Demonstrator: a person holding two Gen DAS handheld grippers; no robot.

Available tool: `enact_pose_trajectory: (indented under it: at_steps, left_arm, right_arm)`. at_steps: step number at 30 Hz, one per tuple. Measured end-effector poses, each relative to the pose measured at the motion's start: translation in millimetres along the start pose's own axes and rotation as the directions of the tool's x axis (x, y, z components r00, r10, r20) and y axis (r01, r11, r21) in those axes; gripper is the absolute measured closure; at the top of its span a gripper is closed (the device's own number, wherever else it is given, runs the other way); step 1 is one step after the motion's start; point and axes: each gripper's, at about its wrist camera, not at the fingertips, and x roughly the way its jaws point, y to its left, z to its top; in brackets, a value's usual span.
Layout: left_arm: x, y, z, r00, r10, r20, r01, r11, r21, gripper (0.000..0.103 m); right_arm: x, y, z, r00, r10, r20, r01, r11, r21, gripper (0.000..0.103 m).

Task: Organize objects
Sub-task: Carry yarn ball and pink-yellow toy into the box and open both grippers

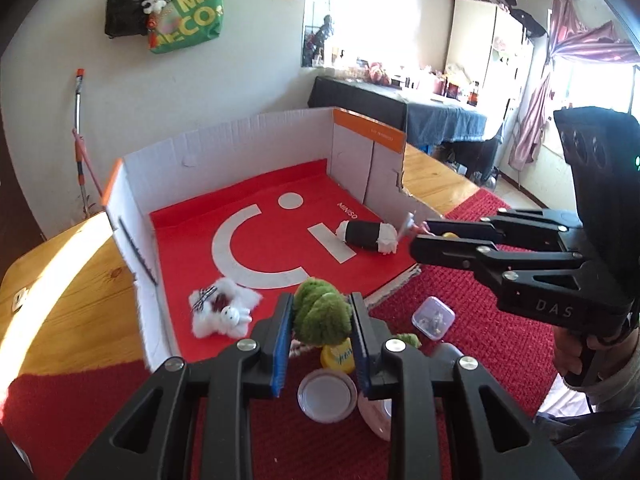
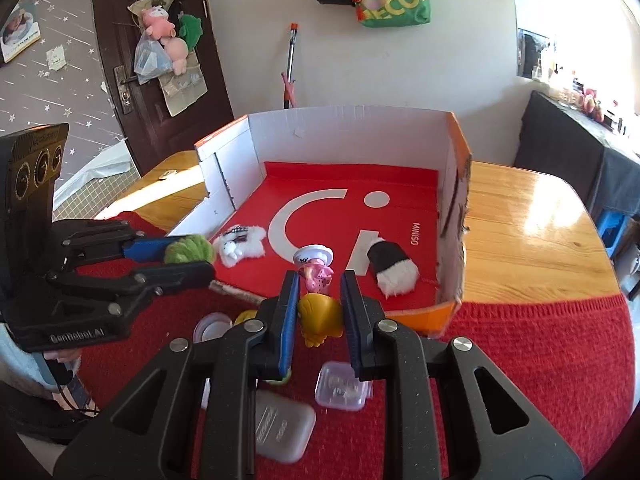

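My left tongs (image 1: 320,320) grip a green plush (image 1: 322,314); my right tongs (image 2: 320,312) seemingly pinch a yellow-footed figurine (image 2: 318,308). The open box (image 2: 352,128) lies just beyond both.

green plush (image 1: 322,312), yellow-pink figurine (image 2: 318,300), both held over red-floored box (image 1: 256,148)

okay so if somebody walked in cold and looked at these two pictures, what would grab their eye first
Probably the big open cardboard box with its bright red smiley-face floor, on the wooden table. Next, the two grippers at its near edge: the left gripper is clamped on a fuzzy green plush toy, and the right gripper is clamped on a yellow-footed toy figure.
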Motion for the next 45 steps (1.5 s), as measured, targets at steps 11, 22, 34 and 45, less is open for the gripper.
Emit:
enact_pose_trajectory:
  at_steps: [11,22,34,45]
  left_arm:
    - [59.1,12.1,13.6,0.990,-0.014,-0.141,0.020,0.999,0.039,0.075]
    - [81.4,16.9,16.3,0.977,-0.034,-0.210,0.046,0.998,0.051,0.075]
    - [94.7,20.4,20.2,0.965,-0.050,-0.257,0.068,0.996,0.061,0.074]
    - [94.7,19.8,19.6,0.965,-0.052,-0.259,0.071,0.995,0.066,0.069]
  right_arm:
    - [72.1,-7.5,18.0,0.982,-0.010,-0.186,0.004,0.999,-0.033,0.083]
    - [100.4,-6.4,16.9,0.956,-0.020,-0.293,-0.003,0.997,-0.075,0.083]
    - [106.7,-6.9,18.6,0.946,-0.012,-0.325,-0.015,0.997,-0.081,0.083]
    - [107.8,-6.6,18.6,0.943,-0.019,-0.331,-0.014,0.995,-0.098,0.082]
